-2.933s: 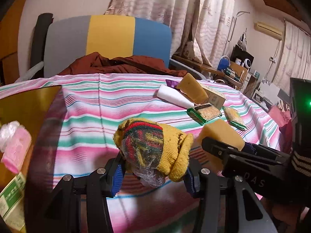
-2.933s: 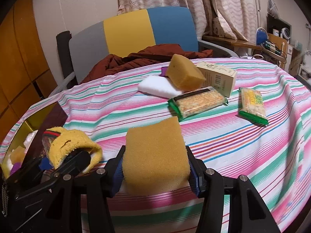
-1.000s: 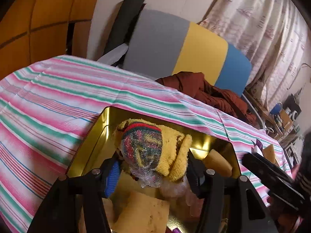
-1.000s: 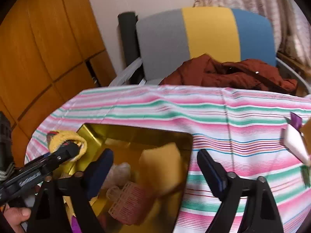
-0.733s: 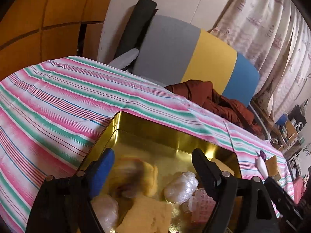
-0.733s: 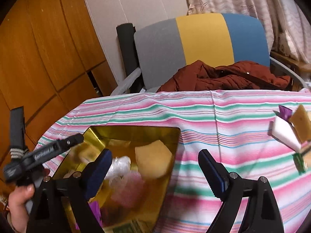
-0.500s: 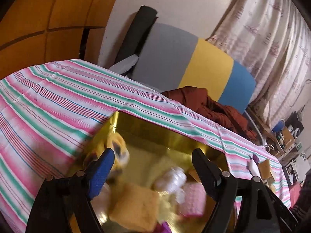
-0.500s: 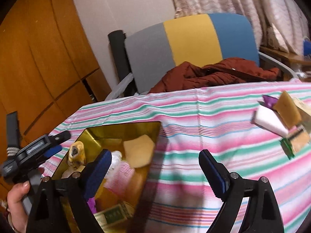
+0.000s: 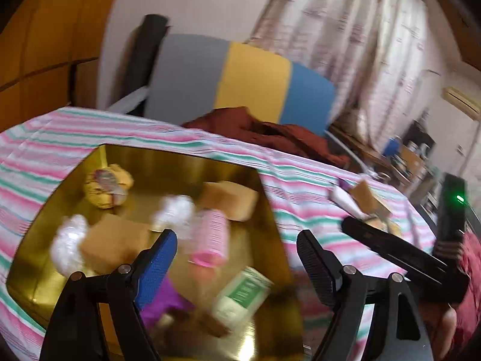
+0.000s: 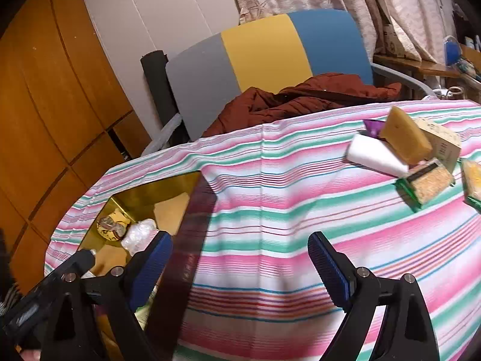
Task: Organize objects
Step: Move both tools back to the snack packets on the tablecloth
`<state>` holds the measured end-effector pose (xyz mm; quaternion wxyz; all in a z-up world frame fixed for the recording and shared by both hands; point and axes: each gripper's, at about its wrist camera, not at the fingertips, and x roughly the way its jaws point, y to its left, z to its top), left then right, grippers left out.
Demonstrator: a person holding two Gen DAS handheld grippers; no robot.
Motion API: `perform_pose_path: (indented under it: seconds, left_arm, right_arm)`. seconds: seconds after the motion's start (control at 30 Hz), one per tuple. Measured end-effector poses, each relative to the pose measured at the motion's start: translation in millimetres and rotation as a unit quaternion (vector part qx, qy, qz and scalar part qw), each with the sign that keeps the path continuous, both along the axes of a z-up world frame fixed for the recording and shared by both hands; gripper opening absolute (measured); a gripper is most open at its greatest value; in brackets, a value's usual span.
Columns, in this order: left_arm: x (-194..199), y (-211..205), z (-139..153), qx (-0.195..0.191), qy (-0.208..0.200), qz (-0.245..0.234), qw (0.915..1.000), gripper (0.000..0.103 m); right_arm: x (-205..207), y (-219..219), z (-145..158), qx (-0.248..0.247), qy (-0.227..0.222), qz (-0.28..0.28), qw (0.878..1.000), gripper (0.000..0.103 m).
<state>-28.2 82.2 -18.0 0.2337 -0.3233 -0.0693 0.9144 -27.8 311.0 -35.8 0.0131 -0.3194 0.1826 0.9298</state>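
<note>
A gold tin (image 9: 180,158) sits on the striped cloth and holds the yellow knitted sock ball (image 9: 106,189), two tan sponges (image 9: 231,200), a pink roller (image 9: 210,234), white plastic-wrapped lumps (image 9: 67,243) and a green-and-white packet (image 9: 243,296). My left gripper (image 9: 237,257) hangs open above the tin's near right corner, empty. In the right wrist view the tin (image 10: 156,189) lies at the left, and my right gripper (image 10: 239,260) stands open and empty over bare cloth. Far right lie a yellow sponge (image 10: 404,138), a white sponge (image 10: 375,155), a beige box (image 10: 442,141) and cracker packs (image 10: 430,185).
A grey, yellow and blue chair back (image 10: 270,60) with a brown jacket (image 10: 300,99) stands behind the table. Wooden panelling (image 10: 45,105) fills the left. Curtains (image 9: 345,45) hang behind. A hand holding the other gripper (image 9: 396,255) shows at the right of the left wrist view.
The left gripper opened and dropped the sock ball into the tin, then drew back to the right. The right gripper, its sponge left in the tin, swung right toward the remaining items.
</note>
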Motion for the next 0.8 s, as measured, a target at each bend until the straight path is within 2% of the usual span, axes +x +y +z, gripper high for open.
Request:
perform_pose_path:
  seconds: [0.1, 0.23, 0.5, 0.8]
  left_arm:
    - [19.2, 18.7, 2.5, 0.006, 0.013, -0.045, 0.9989, 0.083]
    - [37.3, 43.2, 3.4, -0.004, 0.022, -0.088, 0.9959, 0.083]
    - [62.0, 75.6, -4.9, -0.007, 0.003, -0.134, 0.9910, 0.083]
    - [86.7, 121.5, -22.2, -0.045, -0.008, -0.201, 0.9786, 0.083]
  right_arm:
    - [8.4, 8.6, -4.6, 0.001, -0.006, -0.009, 1.000, 0.092]
    - [19.4, 24.3, -12.0, 0.000, -0.015, -0.028, 0.999, 0.092]
    - [38.4, 56.6, -22.4, 0.002, -0.030, -0.062, 0.998, 0.092]
    - [65.0, 102.8, -37.4, 0.014, -0.057, -0.107, 0.992, 0.092]
